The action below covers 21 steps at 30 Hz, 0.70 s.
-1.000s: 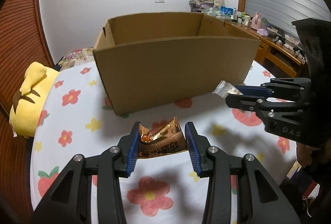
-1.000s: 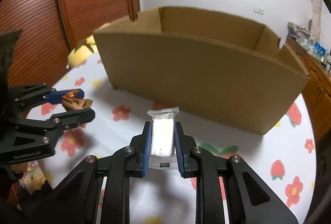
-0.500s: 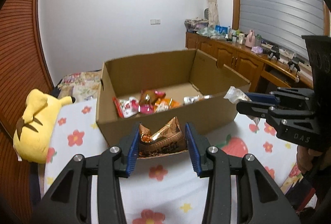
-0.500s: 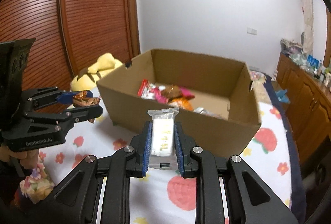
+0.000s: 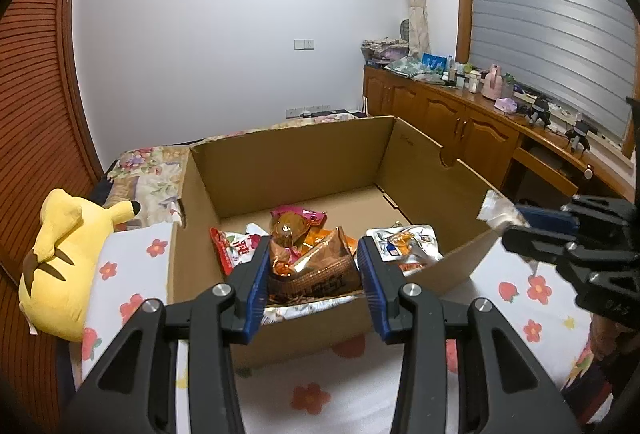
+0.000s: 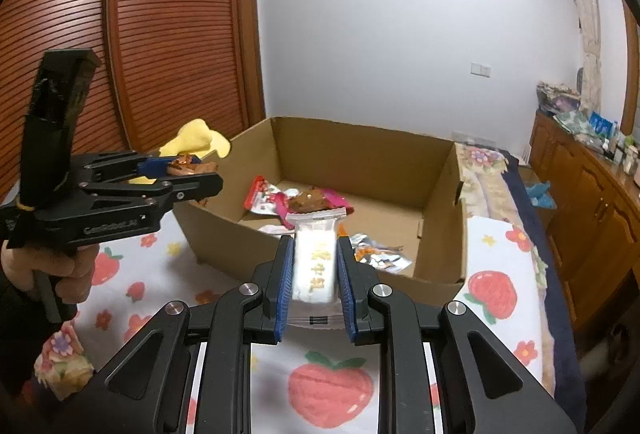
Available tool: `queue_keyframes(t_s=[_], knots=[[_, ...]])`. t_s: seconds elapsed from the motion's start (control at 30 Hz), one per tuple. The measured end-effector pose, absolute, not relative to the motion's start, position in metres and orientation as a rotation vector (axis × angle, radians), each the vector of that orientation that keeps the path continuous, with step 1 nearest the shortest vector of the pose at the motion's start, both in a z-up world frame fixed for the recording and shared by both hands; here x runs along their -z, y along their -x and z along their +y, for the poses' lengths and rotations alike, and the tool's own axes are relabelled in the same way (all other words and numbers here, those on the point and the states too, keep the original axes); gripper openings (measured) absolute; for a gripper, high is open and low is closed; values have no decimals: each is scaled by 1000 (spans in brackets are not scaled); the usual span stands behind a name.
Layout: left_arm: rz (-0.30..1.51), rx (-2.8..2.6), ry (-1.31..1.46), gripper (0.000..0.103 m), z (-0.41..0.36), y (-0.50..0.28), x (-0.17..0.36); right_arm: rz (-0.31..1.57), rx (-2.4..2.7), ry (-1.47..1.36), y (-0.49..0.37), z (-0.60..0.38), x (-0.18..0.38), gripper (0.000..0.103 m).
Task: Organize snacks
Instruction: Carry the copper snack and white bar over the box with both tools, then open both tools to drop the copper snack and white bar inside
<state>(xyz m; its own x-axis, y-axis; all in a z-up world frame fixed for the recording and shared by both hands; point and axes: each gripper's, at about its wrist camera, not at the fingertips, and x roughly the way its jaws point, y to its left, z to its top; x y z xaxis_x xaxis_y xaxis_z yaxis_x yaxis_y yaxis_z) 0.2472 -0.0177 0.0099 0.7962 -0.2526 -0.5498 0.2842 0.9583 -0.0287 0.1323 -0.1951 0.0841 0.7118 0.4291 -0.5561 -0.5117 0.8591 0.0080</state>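
An open cardboard box [image 5: 420,169] [image 6: 360,149] stands on the flowered bed and holds several snack packets [image 5: 296,226] [image 6: 272,199]. My left gripper [image 5: 312,266] [image 6: 188,173] is shut on a brown and gold snack packet [image 5: 316,270] and holds it over the box's near wall. My right gripper [image 6: 314,270] [image 5: 516,222] is shut on a white wrapped bar [image 6: 314,266] and holds it above the box's near right edge.
A yellow plush toy [image 5: 60,258] lies left of the box. A wooden cabinet [image 5: 472,129] with bottles runs along the right wall. A wooden slatted door [image 6: 160,33] stands at the left. The flowered sheet [image 6: 332,394] spreads in front.
Both grippers have risen and moved toward the box with their packets. The view went from the box's outer wall to looking down into its inside.
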Motion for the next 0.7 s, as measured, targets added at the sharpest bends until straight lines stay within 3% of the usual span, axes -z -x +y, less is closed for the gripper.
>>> queue_keyframes(t_s=[0.7], knots=[[624,285,-36,44,-21,-298,0,623,-532,153,-215,-189,-68,20]])
